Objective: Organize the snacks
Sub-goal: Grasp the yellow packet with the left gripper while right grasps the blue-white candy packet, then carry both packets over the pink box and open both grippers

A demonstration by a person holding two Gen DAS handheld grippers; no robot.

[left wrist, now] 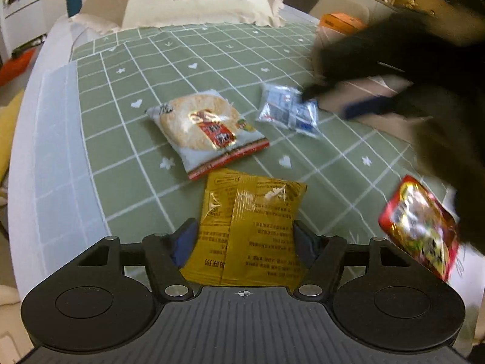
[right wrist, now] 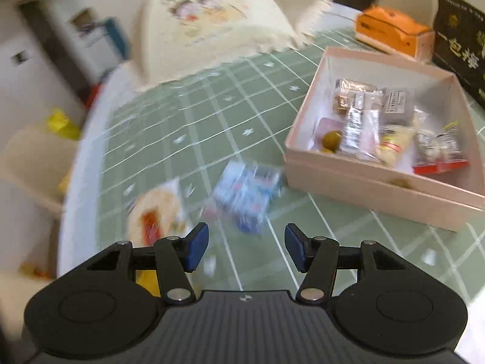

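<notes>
the left tool (left wrist: 244, 239) has its blue pads spread either side of a flat yellow foil snack packet (left wrist: 254, 227), which lies on the worktop (left wrist: 54, 139) over a green grid-patterned cloth (left wrist: 212, 60). whether the pads touch the packet edges cannot be told. just beyond the tool tip lies a white round rice-cracker packet with a red label (left wrist: 206, 130). ahead and to the right of it lies a small silver and blue wrapped snack (left wrist: 288, 110). far right of the tool, a red glossy snack bag (left wrist: 421, 227) appears blurred beside a dark blurred shape.

the right tool (right wrist: 246, 247) has its pads spread with nothing between them. ahead and left of it the cracker packet shows blurred; directly ahead lies the silver and blue snack. ahead and right stands a pale pink square cardboard box (right wrist: 363, 182) holding several small wrapped snacks (right wrist: 391, 127). beyond the box rest an orange carton (right wrist: 394, 30) and a black printed box (right wrist: 460, 42).
</notes>
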